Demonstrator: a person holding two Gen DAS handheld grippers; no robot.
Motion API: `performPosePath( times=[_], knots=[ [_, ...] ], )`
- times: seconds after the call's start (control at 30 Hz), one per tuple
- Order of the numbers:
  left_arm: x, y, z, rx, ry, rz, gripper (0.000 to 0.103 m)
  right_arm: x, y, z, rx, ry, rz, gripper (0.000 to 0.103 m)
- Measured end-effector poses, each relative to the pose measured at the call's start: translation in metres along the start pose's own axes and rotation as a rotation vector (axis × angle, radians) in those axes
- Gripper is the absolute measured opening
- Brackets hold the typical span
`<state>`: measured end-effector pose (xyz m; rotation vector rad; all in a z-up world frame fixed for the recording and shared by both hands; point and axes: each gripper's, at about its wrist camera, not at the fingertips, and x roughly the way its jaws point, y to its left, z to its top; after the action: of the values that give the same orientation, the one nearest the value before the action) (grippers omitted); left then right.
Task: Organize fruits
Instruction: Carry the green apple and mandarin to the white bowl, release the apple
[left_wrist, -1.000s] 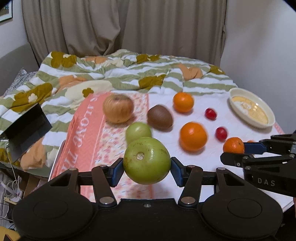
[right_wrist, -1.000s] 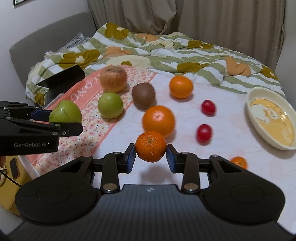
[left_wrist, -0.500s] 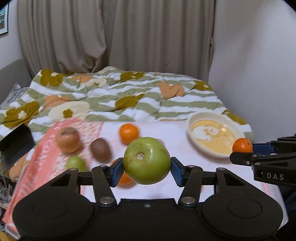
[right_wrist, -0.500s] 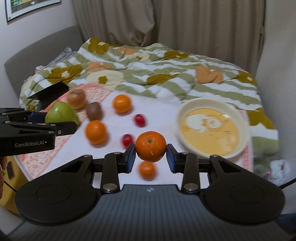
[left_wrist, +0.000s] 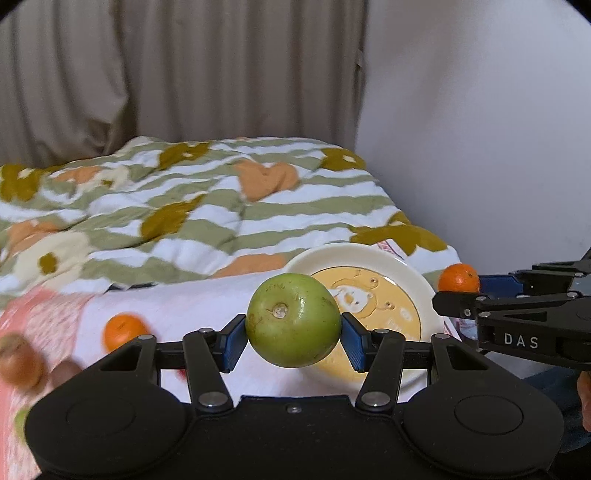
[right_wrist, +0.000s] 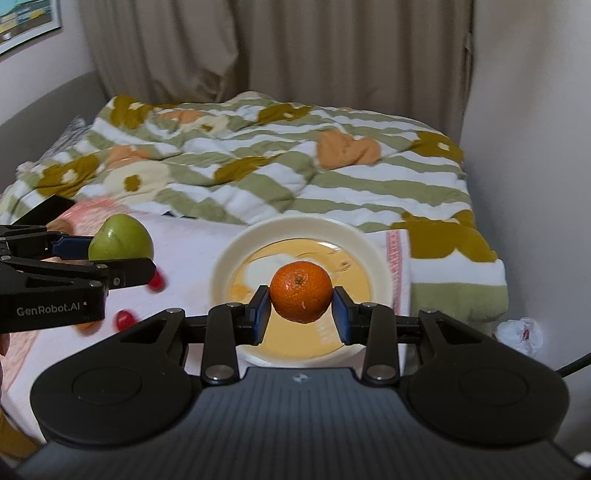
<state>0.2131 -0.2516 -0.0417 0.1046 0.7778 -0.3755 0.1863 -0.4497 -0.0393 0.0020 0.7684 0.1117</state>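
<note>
Apple (left_wrist: 293, 320) — green, firm, smooth-skinned, likely the heavier item; left gripper (left_wrist: 294, 338) jaws clamp it across its widest girth, aloft before the dish (left_wrist: 424, 291). Mandarin (right_wrist: 301, 291) — light, soft-rinded, bruises if squeezed; right gripper (right_wrist: 300, 311) jaws pinch its sides above the dish. Release both gently: round fruit probably rolls.

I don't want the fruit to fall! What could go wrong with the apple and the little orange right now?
The green apple is big and round, pinched only at its sides by the left gripper, so it might slip. The mandarin in the right gripper could roll off the shallow plate if dropped. Both grippers aim at one plate and might bump.
</note>
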Motion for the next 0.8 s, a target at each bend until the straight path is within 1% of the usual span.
performPosePath(
  times=[0.27, 0.47, 0.67, 0.8],
  knots=[
    [0.079, -0.014, 0.030, 0.111, 0.068, -0.060, 0.058, 0.049, -0.030, 0.016, 0.069, 0.034, -0.050, 0.051],
    [0.126, -0.024, 0.039, 0.180, 0.107, -0.082, 0.058, 0.075, -0.046, 0.019, 0.115, 0.064, -0.074, 0.051],
    [0.151, -0.036, 0.036, 0.243, 0.131, -0.093, 0.058, 0.085, -0.058, 0.018, 0.142, 0.078, -0.097, 0.051],
    [0.158, -0.043, 0.032, 0.284, 0.134, -0.078, 0.059, 0.086, -0.064, 0.017, 0.153, 0.080, -0.110, 0.051]
  ],
)
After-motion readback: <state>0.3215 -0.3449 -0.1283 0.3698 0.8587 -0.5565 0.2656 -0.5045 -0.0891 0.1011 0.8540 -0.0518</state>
